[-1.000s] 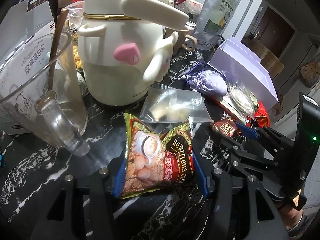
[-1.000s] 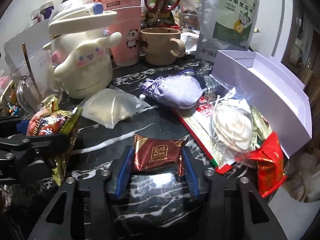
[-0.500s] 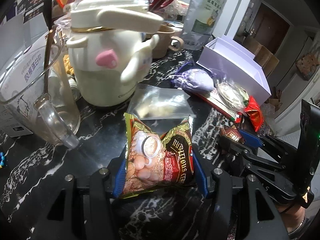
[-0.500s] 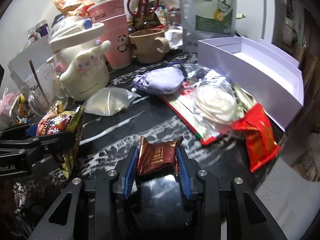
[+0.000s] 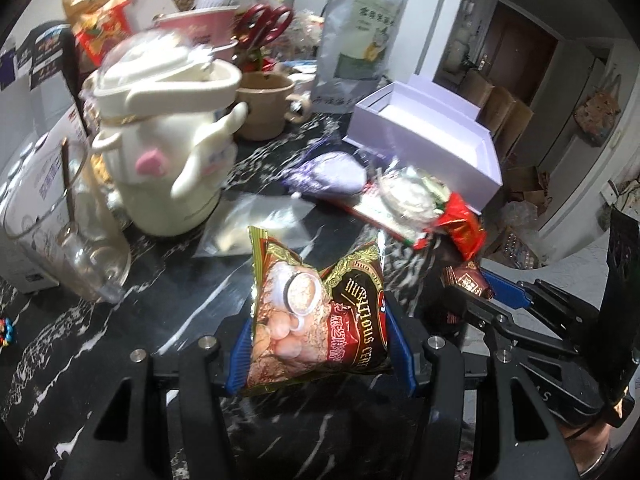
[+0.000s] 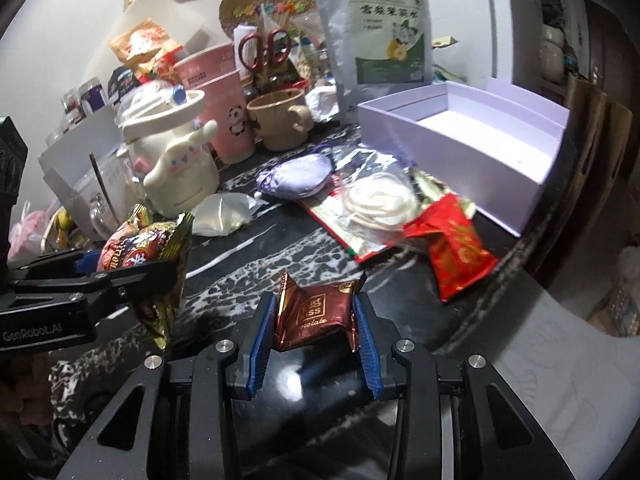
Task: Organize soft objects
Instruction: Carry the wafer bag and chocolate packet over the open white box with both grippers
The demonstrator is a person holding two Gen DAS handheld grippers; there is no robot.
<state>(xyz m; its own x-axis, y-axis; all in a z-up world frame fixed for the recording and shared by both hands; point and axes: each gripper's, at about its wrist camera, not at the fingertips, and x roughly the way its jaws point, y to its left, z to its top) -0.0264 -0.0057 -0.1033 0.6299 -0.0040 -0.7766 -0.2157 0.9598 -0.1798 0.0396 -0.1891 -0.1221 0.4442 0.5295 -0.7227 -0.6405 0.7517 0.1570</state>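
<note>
left tool (image 5: 320,344): your fingers are clamped on the cereal bag (image 5: 316,316), one blue pad on each side edge; the bag is held above the table (image 5: 168,280).
right tool (image 6: 314,328): your fingers are clamped on the chocolate (image 6: 316,316), wrapper squeezed between the blue pads, held above the table's front edge.
tools: side by side; each shows in the other's view, the left tool (image 6: 96,280) at the left of the right wrist view and the right tool (image 5: 492,296) at the right of the left wrist view.
box (image 6: 460,140): lilac, open, at the table's far right; inside looks bare white.
sachet (image 6: 298,178): purple, on the table left of the box, beside the rose.
rose (image 6: 378,202): white, in clear wrap, lying on a red-and-green flat packet just in front of the box.
red pack (image 6: 456,250): near the table edge, touching the rose's wrap.
clear bag (image 6: 222,218): flat on the table between the sachet and the jug.
jug (image 6: 180,160): cream, cartoon dog face, back left.
mug (image 6: 280,124): tan, behind the sachet.
pouch (image 6: 380,32): silver, upright behind the box.
</note>
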